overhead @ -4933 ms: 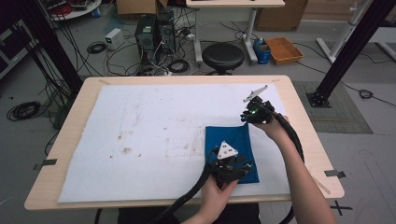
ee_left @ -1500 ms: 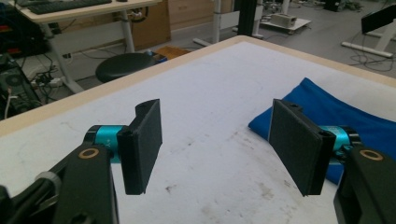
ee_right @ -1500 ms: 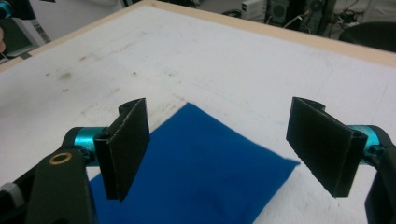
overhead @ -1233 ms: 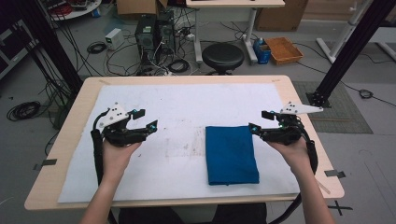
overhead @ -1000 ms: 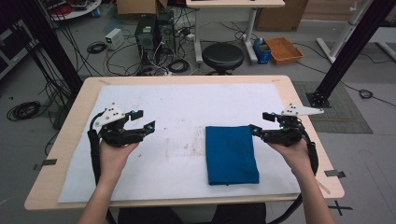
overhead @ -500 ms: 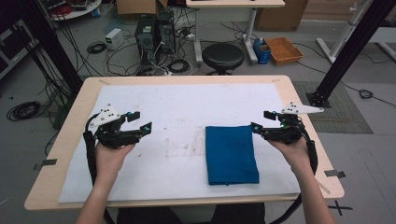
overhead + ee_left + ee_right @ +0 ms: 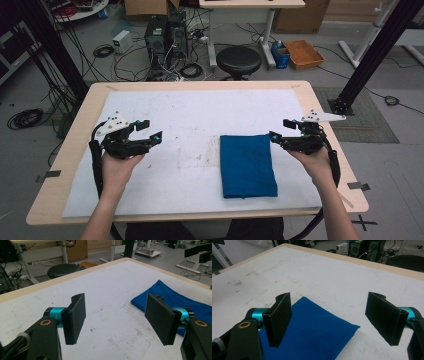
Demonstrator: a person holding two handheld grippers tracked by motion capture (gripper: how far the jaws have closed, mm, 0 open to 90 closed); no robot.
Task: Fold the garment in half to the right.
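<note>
High view: blue cloth (image 7: pixel 248 165) lies folded flat on the tabletop (image 7: pixel 320 112), a neat upright rectangle, right of centre, nearer the person's edge than the far one. Edges straight, corners fairly square, no big wrinkles; its near short edge sits close to the front edge of the white mat (image 7: pixel 200 115) that covers most of the tabletop.

Left claw (image 7: pixel 150 132) is over the mat's left part, well apart from the cloth, jaws spread wide w/ nothing between them. Right claw (image 7: pixel 277 131) is just beside the cloth's far right corner, jaws also spread, holding nothing.

Room: wide bare mat between left claw and cloth, and all across the far half. Wood rim shows round the mat on all sides. Right claw sits near the tabletop's right edge.

Left gripper view: cloth (image 7: pixel 175 300) looks soft, matte, woven; a rounded fold edge faces the claw. Mat is white w/ brown smudges and specks near the middle. Jaw pads are flat black rectangular plates, on teal fittings.

Right gripper view: cloth corner (image 7: pixel 317 332) lies under and between the jaws, slightly puffy at the fold; can't tell if the jaws touch it.
</note>
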